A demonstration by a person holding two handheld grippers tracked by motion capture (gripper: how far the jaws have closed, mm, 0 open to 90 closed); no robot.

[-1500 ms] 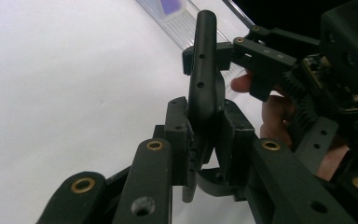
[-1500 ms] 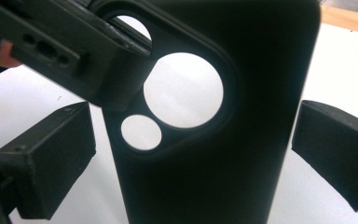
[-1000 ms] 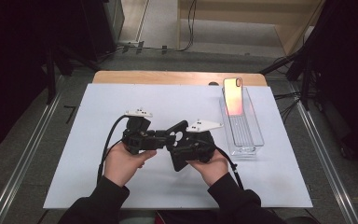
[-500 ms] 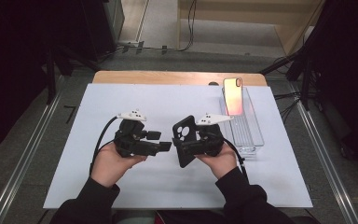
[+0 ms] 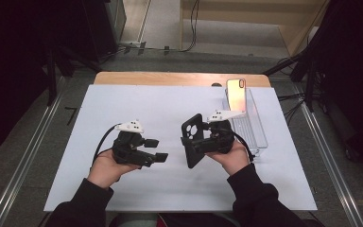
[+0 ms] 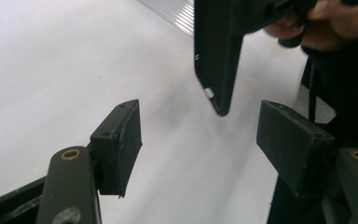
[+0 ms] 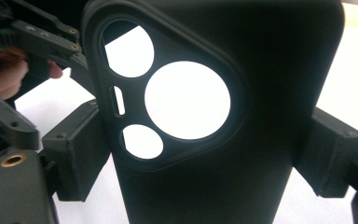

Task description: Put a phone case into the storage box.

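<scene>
Left gripper [image 5: 159, 150] withdrawn; phone case [image 5: 192, 140] upright.

Black phone case [image 5: 192, 140], rose-gold phone [image 5: 236, 92], clear plastic tray [image 5: 260, 137], white table sheet [image 5: 170, 106], black grippers with grey top plates, black sleeves [image 5: 255, 198]

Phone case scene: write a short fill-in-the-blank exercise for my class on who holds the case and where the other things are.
1. The black phone case is clamped across its width by the ____ tongs.
2. The left tongs stand ____, with nothing between them.
3. The phone stands propped up in a clear ____ at the far right of the table.
4. Around its camera cutout, the case has ____ round holes.

Missing words: right; open; tray; three
</scene>
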